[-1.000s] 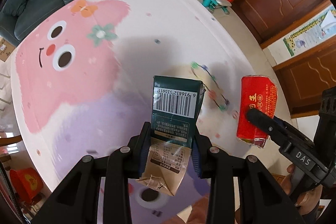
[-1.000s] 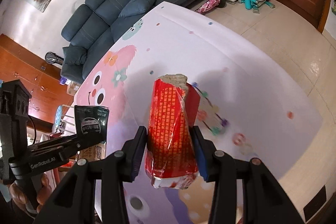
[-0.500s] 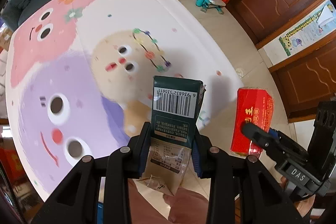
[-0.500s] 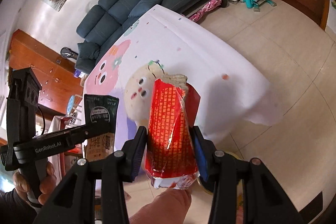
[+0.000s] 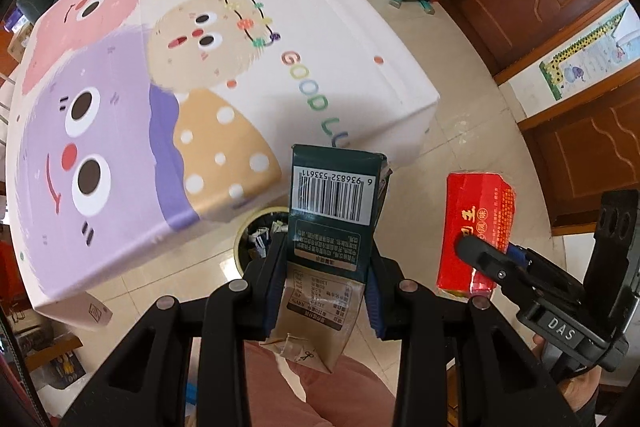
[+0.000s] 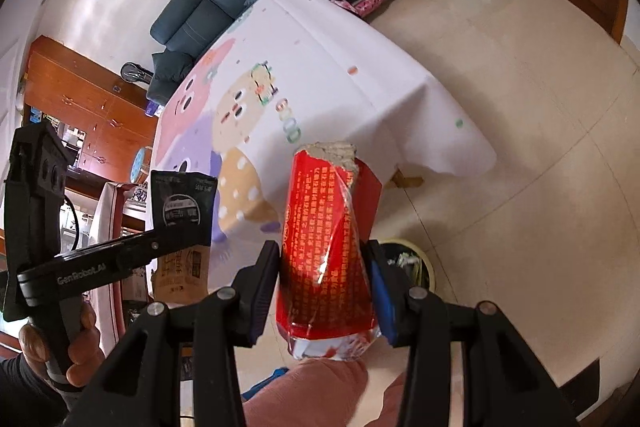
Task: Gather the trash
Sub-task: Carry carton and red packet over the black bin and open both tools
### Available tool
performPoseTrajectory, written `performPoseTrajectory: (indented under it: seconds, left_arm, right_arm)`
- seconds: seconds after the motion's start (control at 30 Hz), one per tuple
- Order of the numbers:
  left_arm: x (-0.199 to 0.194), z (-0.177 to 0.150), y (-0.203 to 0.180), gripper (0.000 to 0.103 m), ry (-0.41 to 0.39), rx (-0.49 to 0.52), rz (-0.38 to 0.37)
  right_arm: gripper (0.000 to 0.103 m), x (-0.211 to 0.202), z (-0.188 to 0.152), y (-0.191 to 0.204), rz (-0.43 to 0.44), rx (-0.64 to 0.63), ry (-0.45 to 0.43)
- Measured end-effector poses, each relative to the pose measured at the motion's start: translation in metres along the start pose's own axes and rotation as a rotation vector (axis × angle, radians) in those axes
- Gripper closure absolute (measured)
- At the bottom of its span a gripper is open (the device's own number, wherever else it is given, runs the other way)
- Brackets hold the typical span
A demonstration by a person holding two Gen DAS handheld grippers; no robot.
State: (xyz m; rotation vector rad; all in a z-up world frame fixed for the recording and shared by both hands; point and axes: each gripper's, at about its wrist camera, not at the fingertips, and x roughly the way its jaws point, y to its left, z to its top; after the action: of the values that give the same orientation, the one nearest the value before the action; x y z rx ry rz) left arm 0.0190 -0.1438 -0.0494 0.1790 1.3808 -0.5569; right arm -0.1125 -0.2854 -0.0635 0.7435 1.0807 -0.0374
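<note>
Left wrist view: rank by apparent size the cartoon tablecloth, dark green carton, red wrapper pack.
1. Cartoon tablecloth, largest.
2. Dark green carton, though nearness to the camera inflates it.
3. Red wrapper pack, smallest and farther away, so true order versus the carton is unsure.

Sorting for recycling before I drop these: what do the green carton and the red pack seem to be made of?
Green carton: looks like matte printed paperboard, with crisp folded edges and a brown kraft-coloured lower part.
Red pack: probably glossy plastic film wrapped over something stiffer, judging by glare streaks, wrinkles and a clear crimped end; the torn top shows a pale fibrous edge, perhaps cardboard.
</note>
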Motion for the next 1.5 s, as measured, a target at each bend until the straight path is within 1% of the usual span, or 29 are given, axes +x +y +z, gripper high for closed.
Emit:
performPoseTrajectory:
  seconds: [0.17,0.4,0.5,0.67,0.77,0.93,1.0,1.23,1.4,1.47,1.5]
  left_arm:
    - [0.014,-0.019,0.001,0.070,0.022,0.002,0.007]
    - [0.033,-0.046,0.015,0.070,0.037,0.000,0.000]
    - [0.047,-0.059,0.024,0.070,0.049,-0.013,-0.010]
    - [0.072,-0.079,0.040,0.070,0.056,-0.036,-0.003]
    - [0.092,-0.089,0.051,0.070,0.051,-0.046,0.005]
    - [0.134,-0.100,0.072,0.070,0.068,-0.065,0.017]
    - [0.154,-0.102,0.077,0.070,0.060,-0.048,0.025]
    - [0.234,-0.110,0.091,0.070,0.084,-0.018,0.034]
    - [0.286,-0.116,0.100,0.069,0.090,0.032,0.039]
    - [0.308,-0.118,0.101,0.064,0.104,0.062,0.050]
    - [0.314,-0.118,0.104,0.056,0.109,0.068,0.049]
  right_arm:
    - [0.060,0.011,-0.017,-0.015,-0.003,0.017,0.014]
    - [0.059,0.037,-0.038,-0.025,-0.031,0.027,0.031]
    - [0.059,0.051,-0.047,-0.026,-0.030,0.029,0.039]
    - [0.059,0.078,-0.064,-0.034,-0.030,0.025,0.046]
    - [0.059,0.102,-0.076,-0.044,-0.032,0.032,0.065]
    - [0.059,0.147,-0.092,-0.057,-0.040,0.035,0.112]
    - [0.059,0.168,-0.099,-0.062,-0.048,0.030,0.133]
    - [0.058,0.250,-0.119,-0.087,-0.089,0.025,0.200]
    - [0.057,0.308,-0.137,-0.105,-0.108,0.014,0.265]
    - [0.057,0.323,-0.140,-0.108,-0.107,0.005,0.282]
    - [0.056,0.332,-0.142,-0.110,-0.102,0.000,0.289]
